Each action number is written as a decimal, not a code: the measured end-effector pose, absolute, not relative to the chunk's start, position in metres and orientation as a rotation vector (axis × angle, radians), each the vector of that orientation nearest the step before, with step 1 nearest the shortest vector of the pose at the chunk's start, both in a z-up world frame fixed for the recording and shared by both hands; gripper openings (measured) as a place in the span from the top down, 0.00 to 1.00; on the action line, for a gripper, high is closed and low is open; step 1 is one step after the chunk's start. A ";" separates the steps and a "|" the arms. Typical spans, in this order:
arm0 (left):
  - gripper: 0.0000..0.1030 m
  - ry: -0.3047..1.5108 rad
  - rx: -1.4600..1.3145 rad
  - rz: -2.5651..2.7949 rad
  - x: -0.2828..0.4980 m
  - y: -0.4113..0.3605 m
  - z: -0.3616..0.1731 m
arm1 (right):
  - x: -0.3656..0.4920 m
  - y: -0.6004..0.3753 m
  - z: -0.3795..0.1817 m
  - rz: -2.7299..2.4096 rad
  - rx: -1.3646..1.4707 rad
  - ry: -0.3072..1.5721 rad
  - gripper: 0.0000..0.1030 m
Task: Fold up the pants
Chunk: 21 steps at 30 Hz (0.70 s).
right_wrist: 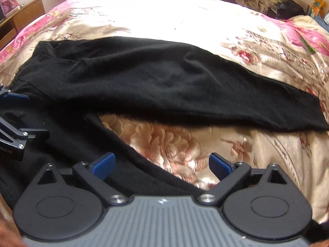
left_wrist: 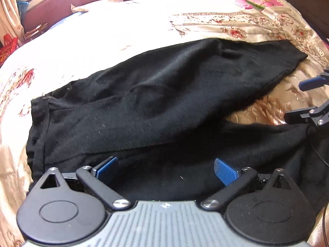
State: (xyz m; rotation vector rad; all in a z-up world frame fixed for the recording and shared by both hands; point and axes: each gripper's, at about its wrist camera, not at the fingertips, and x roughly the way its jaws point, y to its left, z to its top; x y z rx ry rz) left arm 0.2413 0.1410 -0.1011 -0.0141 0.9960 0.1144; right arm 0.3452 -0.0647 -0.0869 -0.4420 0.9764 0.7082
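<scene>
Pants (left_wrist: 156, 94) here are black, some soft knit or fleecy stuff with a bit of lint on it, lying spread out on the bed (left_wrist: 115, 30) over a shiny satin bedspread (right_wrist: 164, 142) with big flower patterns in gold and pink. One leg runs flat across the far side, the other comes toward the cameras, and there's a wedge of bedspread showing between them, so they're lying in a V and not yet folded, as far as I can judge. The waistband end (left_wrist: 38, 123) sits off to the left in the left wrist view, and the far leg's hem (right_wrist: 316, 113) is way out to the right. Handling-wise I'd guess light, totally floppy, no stiffness at all, so it'll sag and bunch wherever you lift it. That satin underneath looks slippery too, so the whole thing could slide when dragged. Best spots to grab are probably the thicker edges, the waistband or a hem, pinching both layers so the bottom one doesn't get left behind. The left gripper (left_wrist: 166, 169) hovers over the near leg with its jaws wide apart, nothing in them. The right gripper (right_wrist: 162, 164) is the same, jaws spread and empty, right over the edge where the near leg meets the bedspread.
</scene>
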 end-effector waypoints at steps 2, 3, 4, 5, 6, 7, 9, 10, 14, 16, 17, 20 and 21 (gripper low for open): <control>0.00 0.983 0.023 0.108 0.255 0.161 -0.093 | 0.367 -0.042 -0.080 0.769 -0.471 0.948 0.06; 0.00 0.978 0.047 0.108 0.262 0.171 -0.091 | 0.379 -0.029 -0.078 0.800 -0.495 0.933 0.06; 0.00 0.973 0.079 0.110 0.270 0.181 -0.089 | 0.389 -0.017 -0.076 0.836 -0.519 0.916 0.06; 0.00 0.969 0.111 0.112 0.278 0.190 -0.088 | 0.400 -0.004 -0.075 0.876 -0.549 0.901 0.06; 0.00 0.970 0.137 0.113 0.286 0.200 -0.089 | 0.412 0.010 -0.076 0.912 -0.586 0.888 0.06; 0.00 0.973 0.158 0.113 0.295 0.212 -0.089 | 0.424 0.022 -0.077 0.933 -0.616 0.881 0.06; 0.00 0.977 0.176 0.107 0.311 0.234 -0.089 | 0.446 0.044 -0.080 0.956 -0.666 0.866 0.06; 0.00 0.981 0.175 0.101 0.317 0.244 -0.089 | 0.458 0.056 -0.082 0.970 -0.693 0.857 0.06; 0.00 1.007 0.189 0.055 0.341 0.278 -0.093 | 0.491 0.088 -0.088 1.014 -0.750 0.840 0.06; 0.00 1.024 0.189 0.031 0.350 0.288 -0.097 | 0.504 0.099 -0.095 1.050 -0.764 0.865 0.06; 0.00 1.030 0.194 0.023 0.352 0.292 -0.100 | 0.509 0.104 -0.100 1.057 -0.780 0.872 0.06; 0.00 1.051 0.190 0.001 0.358 0.304 -0.107 | 0.522 0.114 -0.117 1.074 -0.838 0.906 0.07; 0.00 1.056 0.181 -0.007 0.361 0.310 -0.108 | 0.525 0.118 -0.123 1.075 -0.853 0.915 0.09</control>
